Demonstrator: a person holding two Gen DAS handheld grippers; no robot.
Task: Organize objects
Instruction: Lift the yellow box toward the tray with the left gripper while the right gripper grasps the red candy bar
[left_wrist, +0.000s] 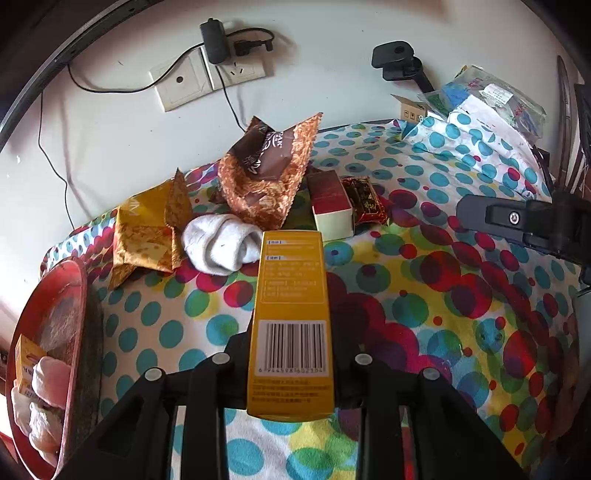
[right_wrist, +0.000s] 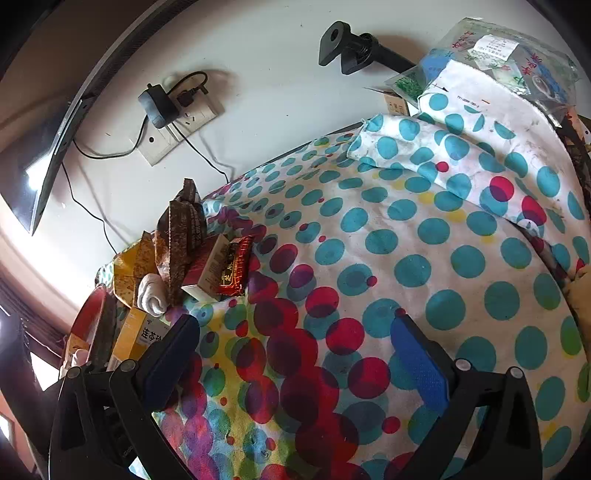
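Observation:
My left gripper (left_wrist: 291, 354) is shut on a yellow box (left_wrist: 290, 325) with a barcode, held above the dotted cloth. The box also shows at the left of the right wrist view (right_wrist: 142, 334). Beyond it lie a rolled white sock (left_wrist: 221, 247), a brown snack bag (left_wrist: 266, 177), a yellow snack bag (left_wrist: 147, 232), a red and cream box (left_wrist: 330, 206) and a dark red packet (left_wrist: 365, 201). My right gripper (right_wrist: 295, 336) is open and empty over the cloth, its blue pads (right_wrist: 419, 363) wide apart. It shows at the right of the left wrist view (left_wrist: 524, 221).
A red basket (left_wrist: 70, 273) with a yellow box and white items stands at the left edge. The dotted cloth (right_wrist: 406, 266) covers the surface. A folded cloth and plastic bags (right_wrist: 491, 55) pile up at the back right. A wall socket with cables (left_wrist: 218, 70) is behind.

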